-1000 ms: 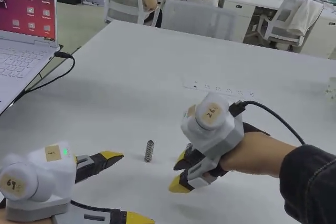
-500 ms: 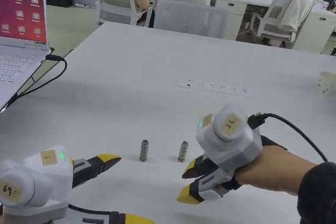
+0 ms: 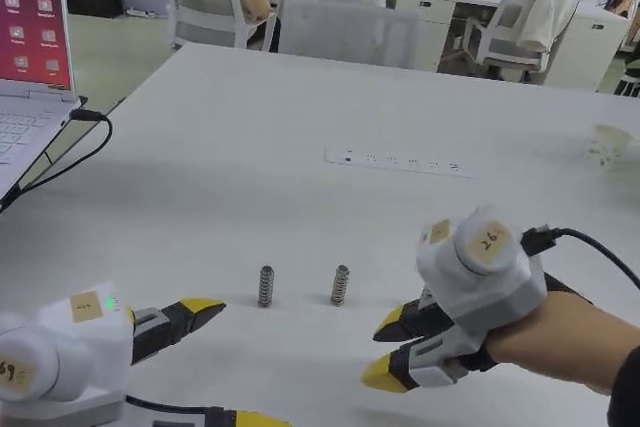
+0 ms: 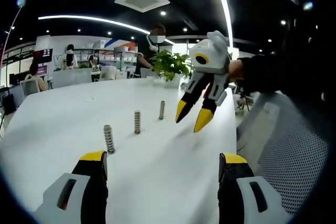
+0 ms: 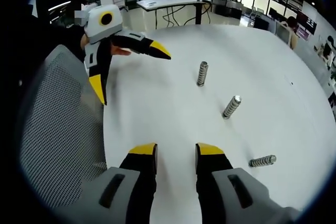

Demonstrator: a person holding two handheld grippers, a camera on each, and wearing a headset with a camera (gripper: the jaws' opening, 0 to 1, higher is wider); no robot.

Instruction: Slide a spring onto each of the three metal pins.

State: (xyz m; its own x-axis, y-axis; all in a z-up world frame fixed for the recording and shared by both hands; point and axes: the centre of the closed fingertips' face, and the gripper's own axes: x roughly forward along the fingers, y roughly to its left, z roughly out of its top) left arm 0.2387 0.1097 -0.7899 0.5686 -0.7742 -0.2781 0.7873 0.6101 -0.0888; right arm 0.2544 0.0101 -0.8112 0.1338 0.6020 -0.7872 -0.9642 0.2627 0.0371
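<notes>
Two coil springs stand upright on pins on the white table point(image 3: 300, 147), the left spring point(image 3: 266, 286) and the middle spring point(image 3: 340, 285). In the left gripper view three springs stand in a row: the near spring point(image 4: 108, 139), the middle spring point(image 4: 137, 121) and the far spring point(image 4: 161, 109). My right gripper point(image 3: 387, 349) hovers open just right of the middle spring, nothing between its yellow tips. It also shows beside the far spring as the right gripper point(image 4: 191, 117). My left gripper point(image 3: 232, 362) is open at the bottom left, short of the springs.
A laptop point(image 3: 25, 47) with a black cable point(image 3: 70, 147) sits at the table's left edge. A white power strip point(image 3: 400, 162) lies across the middle. Office chairs point(image 3: 345, 37) stand beyond the far edge. A mesh chair point(image 4: 283, 145) is close by.
My right gripper has drawn back to the right, uncovering a second spring standing on its pin. The head camera has shifted. The left gripper has barely moved.
</notes>
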